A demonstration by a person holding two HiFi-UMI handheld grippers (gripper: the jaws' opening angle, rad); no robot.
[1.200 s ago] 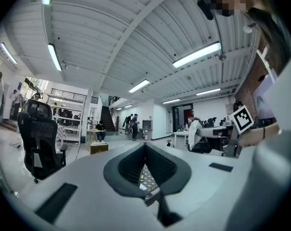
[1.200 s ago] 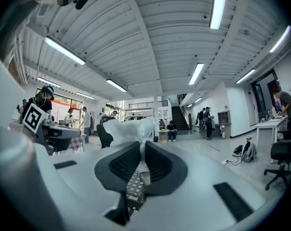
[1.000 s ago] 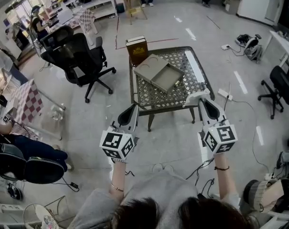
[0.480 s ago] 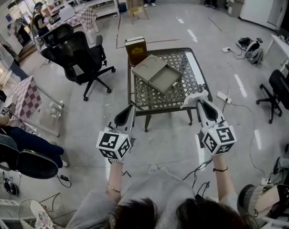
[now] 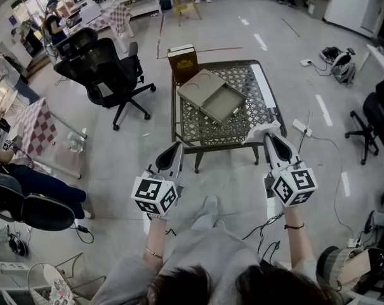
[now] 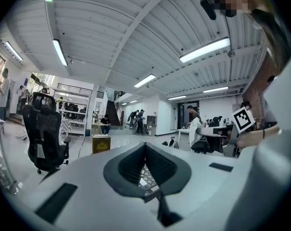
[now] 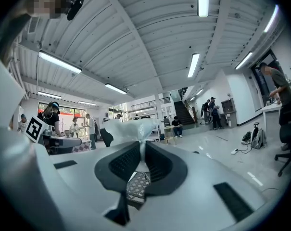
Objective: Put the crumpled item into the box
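Note:
A crumpled white item (image 5: 260,131) sticks out of my right gripper (image 5: 271,140), whose jaws are shut on it just short of the table's near right corner. In the right gripper view the crumpled white item (image 7: 130,128) bulges above the pinched jaws of the right gripper (image 7: 141,144). An open grey box (image 5: 212,98) with its lid laid back rests on the metal lattice table (image 5: 198,129) ahead. My left gripper (image 5: 176,147) hovers in front of the table's near left corner. Seen from its own camera, the left gripper (image 6: 145,145) has jaws shut on nothing.
A brown carton (image 5: 183,61) stands behind the table. A long white strip (image 5: 263,88) lies along the table's right edge. Black office chairs stand at the left (image 5: 103,75) and at the far right (image 5: 376,114). Cables (image 5: 306,127) trail on the floor at the right. People sit at the left.
A grey-trousered leg has swung forward between the two grippers. Both grippers keep nearly the same places before the table, and the right one still holds the white item.

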